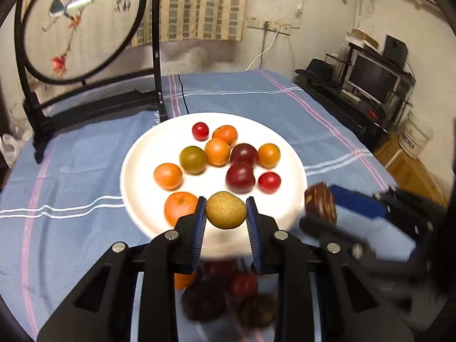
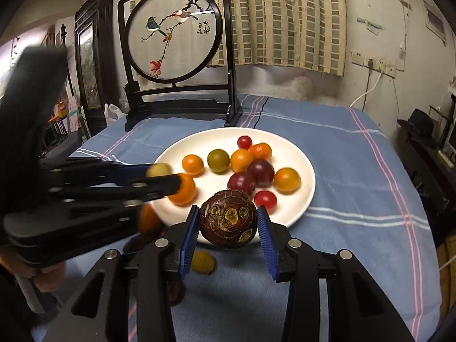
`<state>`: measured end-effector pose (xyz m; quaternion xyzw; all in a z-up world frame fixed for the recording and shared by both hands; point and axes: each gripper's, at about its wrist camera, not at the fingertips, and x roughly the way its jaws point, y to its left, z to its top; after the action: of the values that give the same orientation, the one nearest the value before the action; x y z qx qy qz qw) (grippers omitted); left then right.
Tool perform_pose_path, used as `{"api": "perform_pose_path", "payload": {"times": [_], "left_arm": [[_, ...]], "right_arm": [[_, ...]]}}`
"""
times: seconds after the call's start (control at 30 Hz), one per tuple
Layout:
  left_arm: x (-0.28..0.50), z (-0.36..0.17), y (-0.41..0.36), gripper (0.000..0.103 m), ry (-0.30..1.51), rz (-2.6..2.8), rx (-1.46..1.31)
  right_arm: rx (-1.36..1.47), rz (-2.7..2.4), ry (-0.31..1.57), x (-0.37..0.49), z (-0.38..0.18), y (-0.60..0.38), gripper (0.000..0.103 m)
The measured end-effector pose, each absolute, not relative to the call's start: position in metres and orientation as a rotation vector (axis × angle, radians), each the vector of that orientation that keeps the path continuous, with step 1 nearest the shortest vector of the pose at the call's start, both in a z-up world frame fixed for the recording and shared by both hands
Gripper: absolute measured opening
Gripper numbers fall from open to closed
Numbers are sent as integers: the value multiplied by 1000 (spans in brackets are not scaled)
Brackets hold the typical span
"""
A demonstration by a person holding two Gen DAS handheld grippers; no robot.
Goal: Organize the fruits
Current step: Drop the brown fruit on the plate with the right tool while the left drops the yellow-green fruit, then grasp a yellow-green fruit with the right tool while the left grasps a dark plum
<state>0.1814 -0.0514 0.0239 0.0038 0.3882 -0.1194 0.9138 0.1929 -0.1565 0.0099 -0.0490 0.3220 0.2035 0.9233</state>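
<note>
Both grippers carry fruit at the near rim of the plate [image 2: 306, 196]. Left gripper [image 1: 226, 213]: jaws closed to a narrow gap on a tan fruit [image 1: 226, 209], pads [image 1: 201, 216] bearing on its two sides, held above the plate's near edge. Right gripper [image 2: 228, 223]: jaws set wider, around a brown bulb [image 2: 228, 218]; the left pad appears to touch it, while a thin gap shows at the right pad, so I judge it held but cannot confirm contact on both sides. Bulb hangs just over the near rim. Both pieces are gripped across the middle, probably so that a round body does not roll out. Plate holds about ten small fruits: orange ones, two dark red plums [image 2: 252, 176], red tomatoes [image 2: 265, 199] and a green one [image 2: 218, 161], clustered at centre and right. Open white surface lies along the left and near side, beside the big orange [image 1: 179, 206]; that looks the best place to set down. More fruit lies on the blue cloth [image 2: 356, 165] short of the plate, among it a yellow piece [image 2: 203, 262], so the job appears part done. The grippers are near each other at the same rim, left crossing in front of right in the right wrist view, so collision is the main risk. A framed screen [image 2: 173, 34] stands behind the plate, well apart. The table edge drops away at the right.
</note>
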Motion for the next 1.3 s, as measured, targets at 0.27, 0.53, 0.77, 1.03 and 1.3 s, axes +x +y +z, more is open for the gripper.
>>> {"api": "perform_pose_path", "payload": {"times": [0.27, 0.53, 0.77, 1.03, 1.3], "left_arm": [[224, -7, -60, 27, 851, -203, -41], [215, -5, -58, 73, 800, -191, -34], [192, 3, -40, 90, 793, -145, -24], [155, 0, -6, 94, 773, -69, -47], [138, -13, 11, 94, 792, -38, -8]], "right_arm": [[-55, 397, 686, 222, -17, -161, 41], [-8, 391, 705, 224, -27, -166, 57], [-33, 377, 691, 213, -20, -171, 63], [-64, 376, 705, 202, -19, -176, 68], [-158, 476, 755, 186, -25, -164, 68]]}}
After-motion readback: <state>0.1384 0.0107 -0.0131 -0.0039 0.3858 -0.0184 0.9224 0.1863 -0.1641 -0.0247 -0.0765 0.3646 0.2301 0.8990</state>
